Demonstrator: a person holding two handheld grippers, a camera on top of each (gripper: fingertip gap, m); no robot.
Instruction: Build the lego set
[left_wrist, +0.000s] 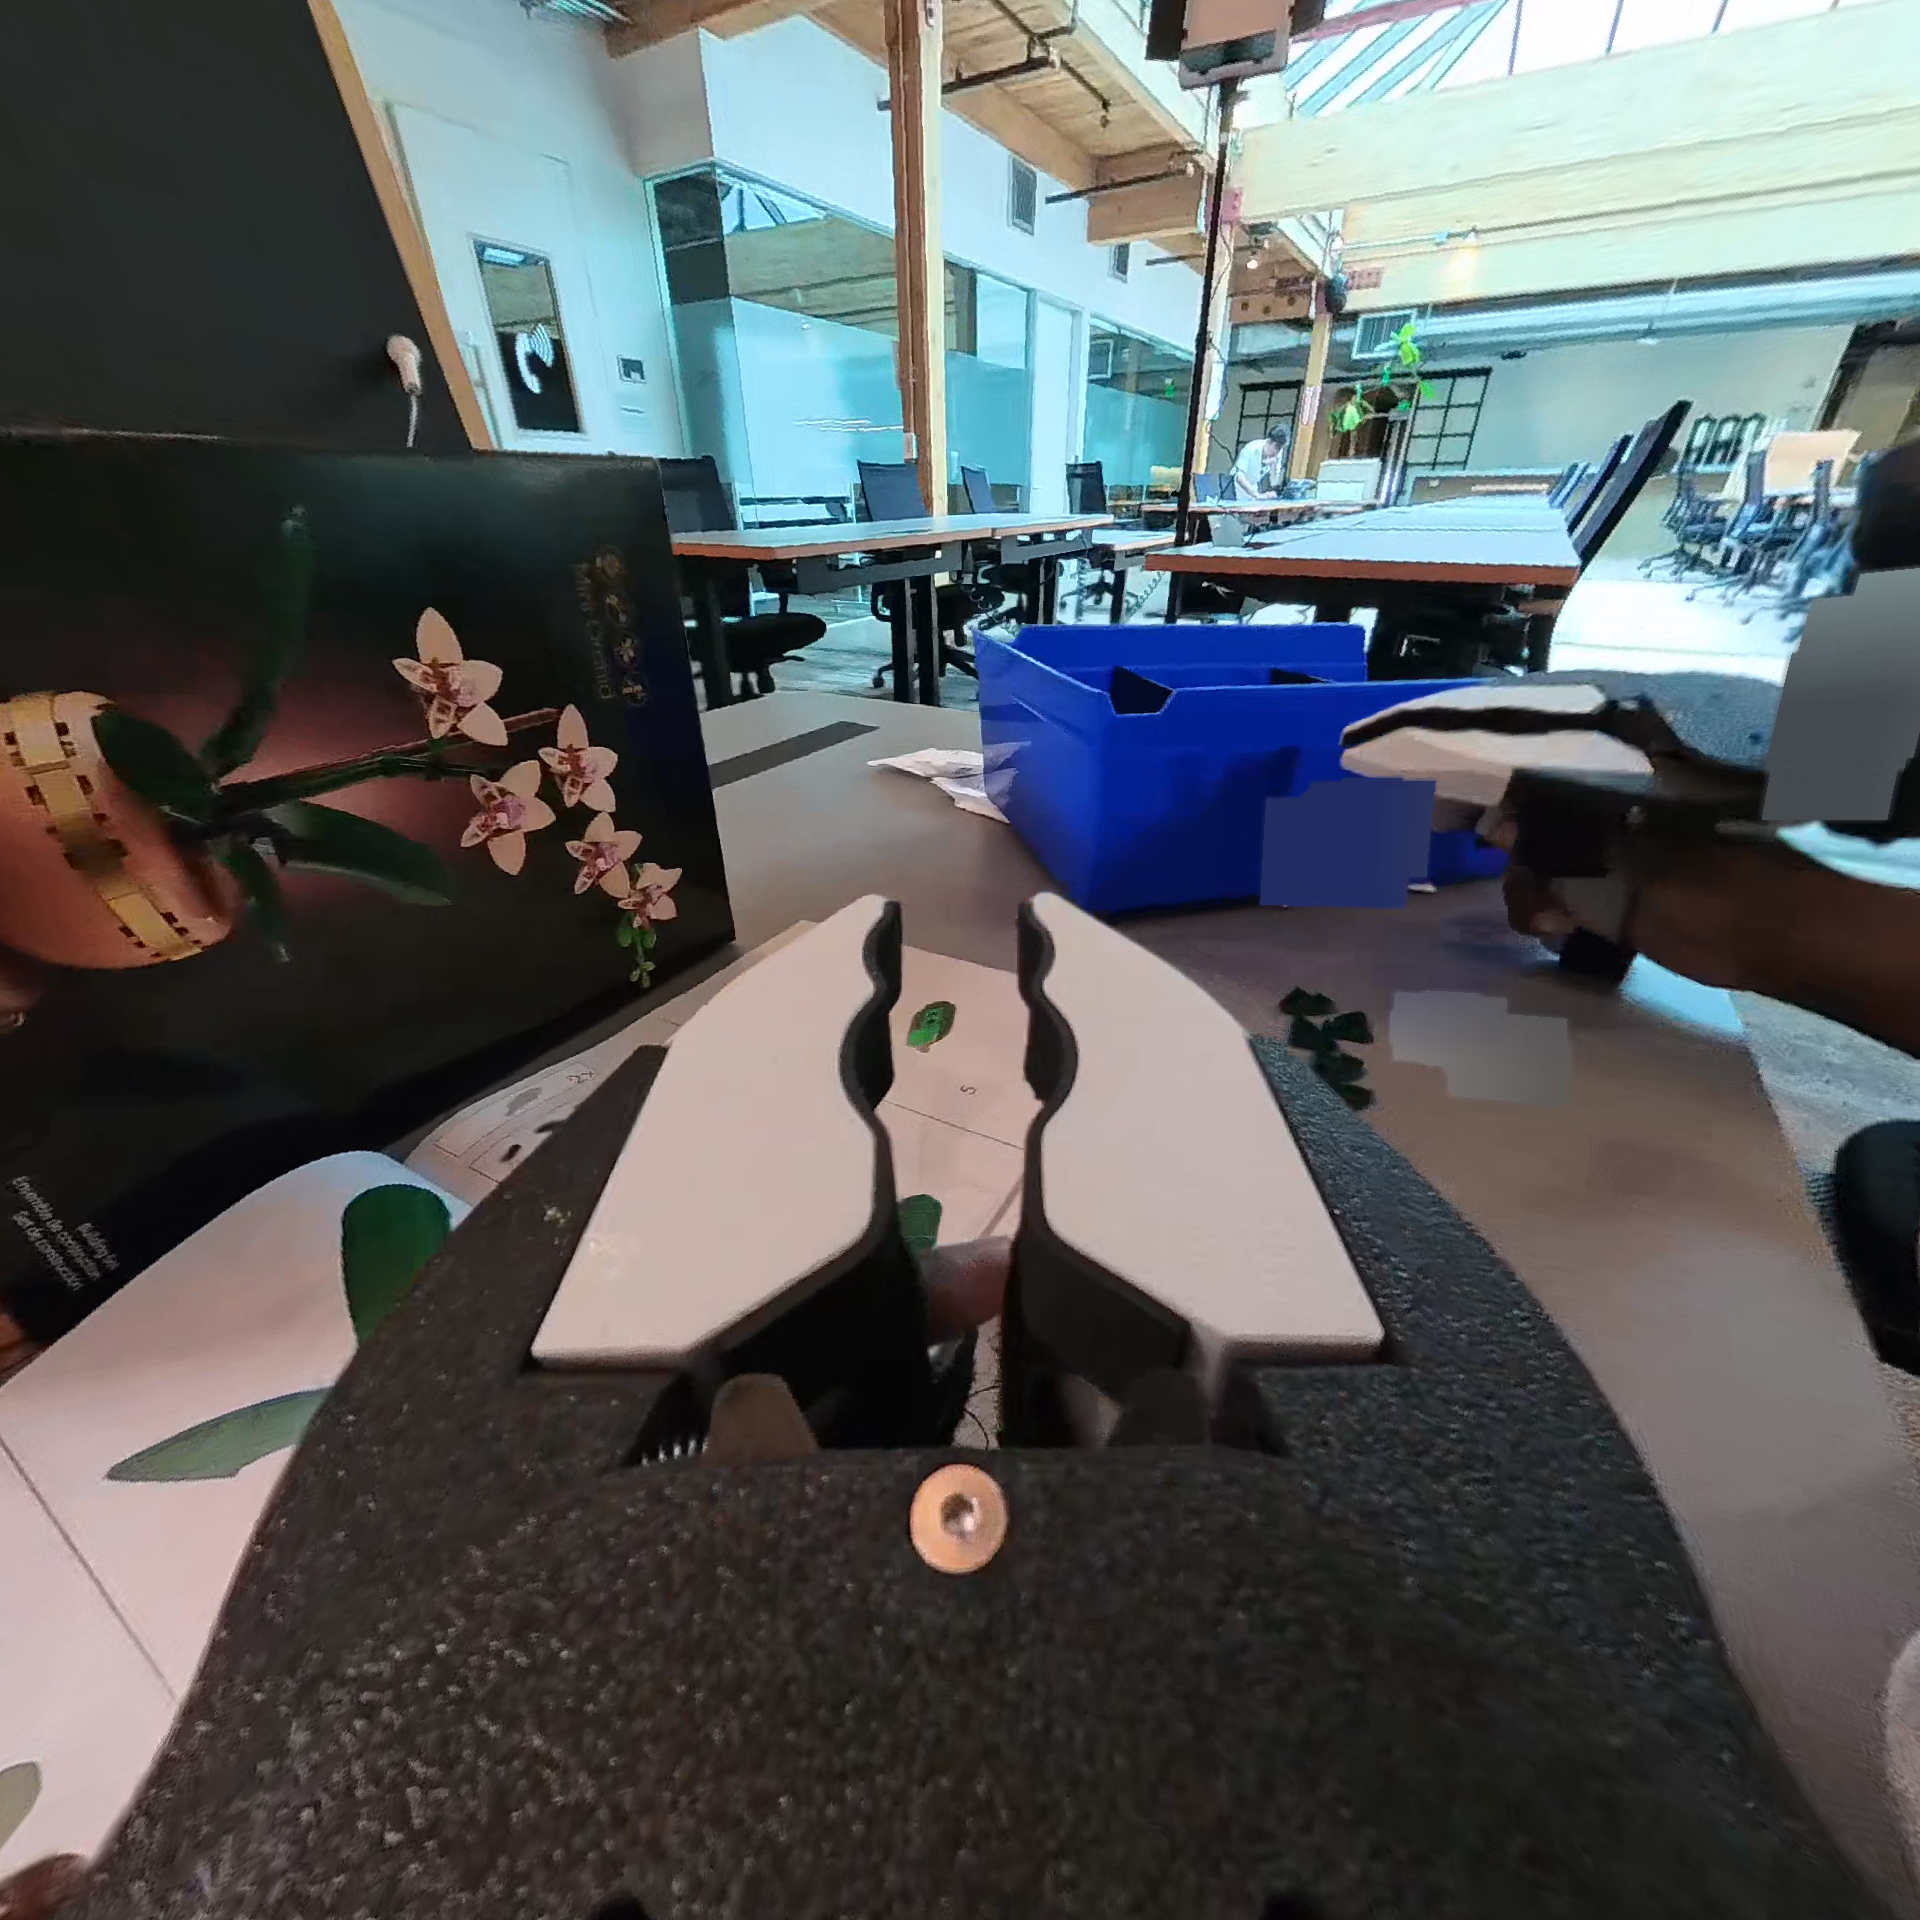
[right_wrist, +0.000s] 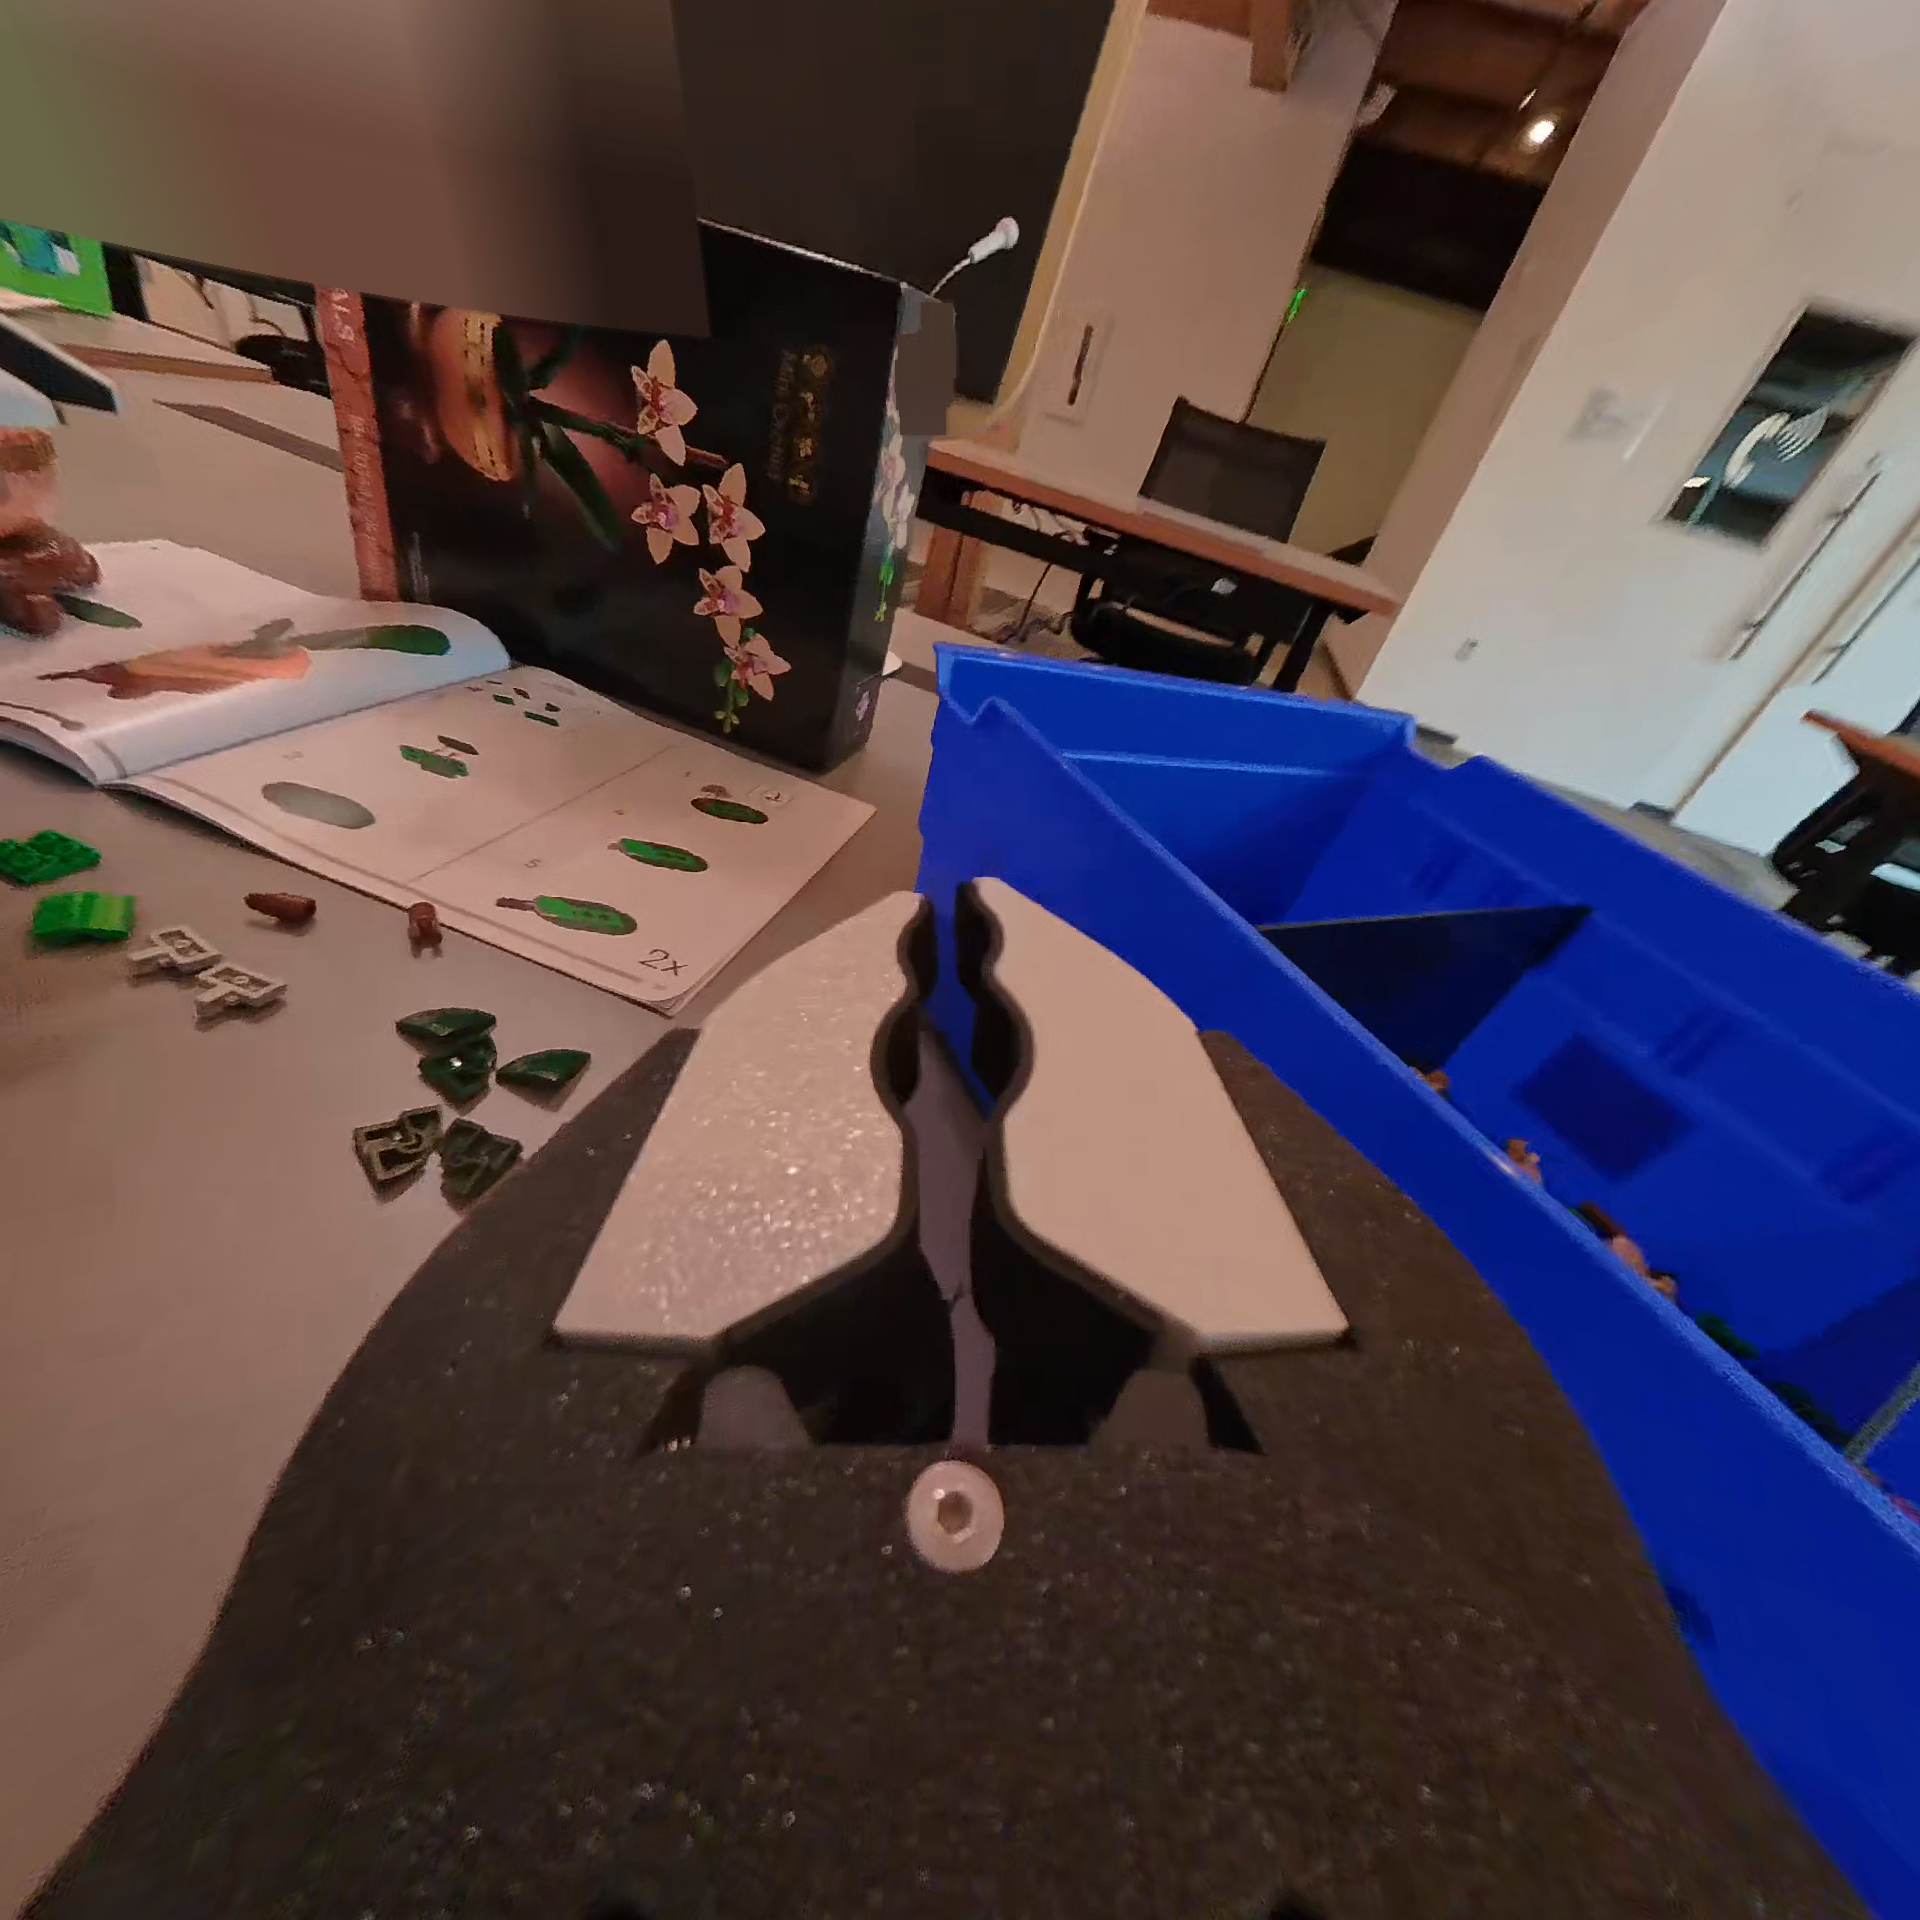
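Your left gripper (left_wrist: 954, 920) hovers over the open instruction booklet (right_wrist: 499, 821) with a moderate gap between its jaws and nothing held in it. Your right gripper (right_wrist: 943, 899) is nearly closed, only a thin slit showing between its jaws, and it holds nothing; its tips sit just at the near corner of the blue bin (right_wrist: 1195, 821). The bin stands on the grey surface (right_wrist: 156, 1195) to the right of the booklet, with a dark divider inside and small brown and green pieces along its floor. The lego box (right_wrist: 623, 499) with the orchid picture stands upright behind the booklet. Loose pieces lie on the surface left of your right gripper: a cluster of dark green pieces (right_wrist: 457, 1091), two bright green bricks (right_wrist: 73, 883), two grey pieces (right_wrist: 208, 966) and two small brown pieces (right_wrist: 281, 906) near the booklet's edge. A brown part-built piece (right_wrist: 36, 561) rests at the far left on the booklet.
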